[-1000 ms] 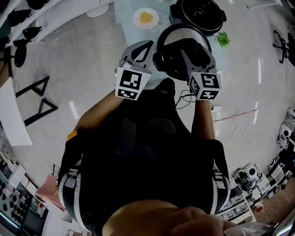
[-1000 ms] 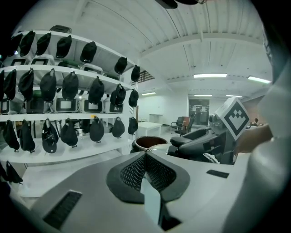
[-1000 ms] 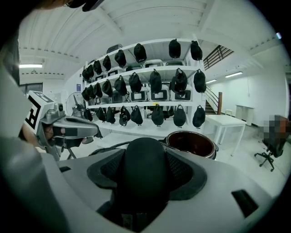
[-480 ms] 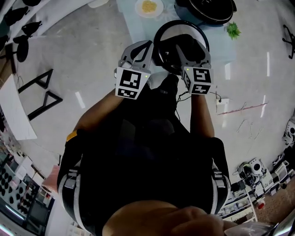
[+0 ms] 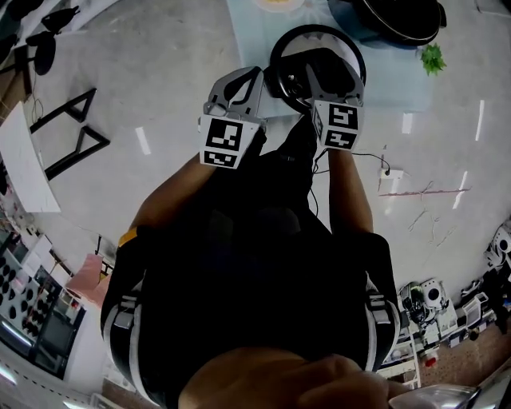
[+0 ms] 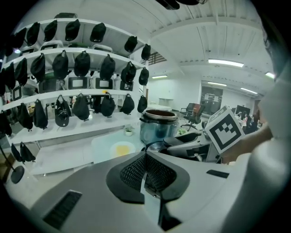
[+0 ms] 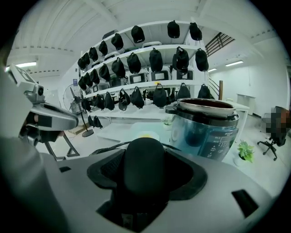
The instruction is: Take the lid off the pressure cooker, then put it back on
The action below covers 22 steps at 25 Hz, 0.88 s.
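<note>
The round black lid (image 5: pixel 297 49) hangs over the near edge of the pale blue table (image 5: pixel 254 32). My right gripper (image 5: pixel 323 72) is shut on its black handle (image 7: pixel 144 169). The open pressure cooker (image 5: pixel 399 14) stands at the back right of the table, apart from the lid. In the right gripper view the cooker (image 7: pixel 205 128) is straight ahead, its dark rim uncovered. My left gripper (image 5: pixel 254 80) hovers just left of the lid, with its jaws shut on nothing. In the left gripper view, its mesh pads (image 6: pixel 157 172) meet, and the cooker (image 6: pixel 158 125) shows beyond.
A plate of yellow food (image 7: pixel 145 135) lies left of the cooker, and a small green plant (image 5: pixel 432 58) stands to its right. Curved white shelves of black caps (image 6: pixel 72 63) ring the room. A black frame stand (image 5: pixel 76 144) and cables (image 5: pixel 375 164) are on the floor.
The lid in my right gripper has moved away from the cooker, toward the table's near edge. The left gripper has kept its place beside it.
</note>
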Each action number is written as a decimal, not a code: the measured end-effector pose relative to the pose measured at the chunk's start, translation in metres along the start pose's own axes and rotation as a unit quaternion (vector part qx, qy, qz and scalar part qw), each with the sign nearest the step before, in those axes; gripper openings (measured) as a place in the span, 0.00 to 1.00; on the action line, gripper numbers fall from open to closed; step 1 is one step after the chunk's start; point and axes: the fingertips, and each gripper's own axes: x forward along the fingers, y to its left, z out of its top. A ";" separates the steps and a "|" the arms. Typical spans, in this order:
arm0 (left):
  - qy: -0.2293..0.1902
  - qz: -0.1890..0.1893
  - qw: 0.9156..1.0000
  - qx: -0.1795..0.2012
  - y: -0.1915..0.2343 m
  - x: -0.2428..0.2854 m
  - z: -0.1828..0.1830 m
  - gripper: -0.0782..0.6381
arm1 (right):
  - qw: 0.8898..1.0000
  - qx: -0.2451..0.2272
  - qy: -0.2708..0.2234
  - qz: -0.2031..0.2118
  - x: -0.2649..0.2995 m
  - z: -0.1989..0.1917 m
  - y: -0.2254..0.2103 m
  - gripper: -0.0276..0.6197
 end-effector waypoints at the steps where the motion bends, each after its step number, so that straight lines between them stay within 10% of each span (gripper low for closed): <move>1: 0.004 0.003 1.000 -0.004 0.002 0.002 -0.005 0.12 | 1.000 -0.001 0.001 0.002 0.005 -0.002 0.001 0.49; 22: 0.055 0.016 0.998 -0.034 -0.001 0.009 -0.062 0.12 | 1.000 -0.012 0.016 -0.010 0.057 -0.055 -0.002 0.49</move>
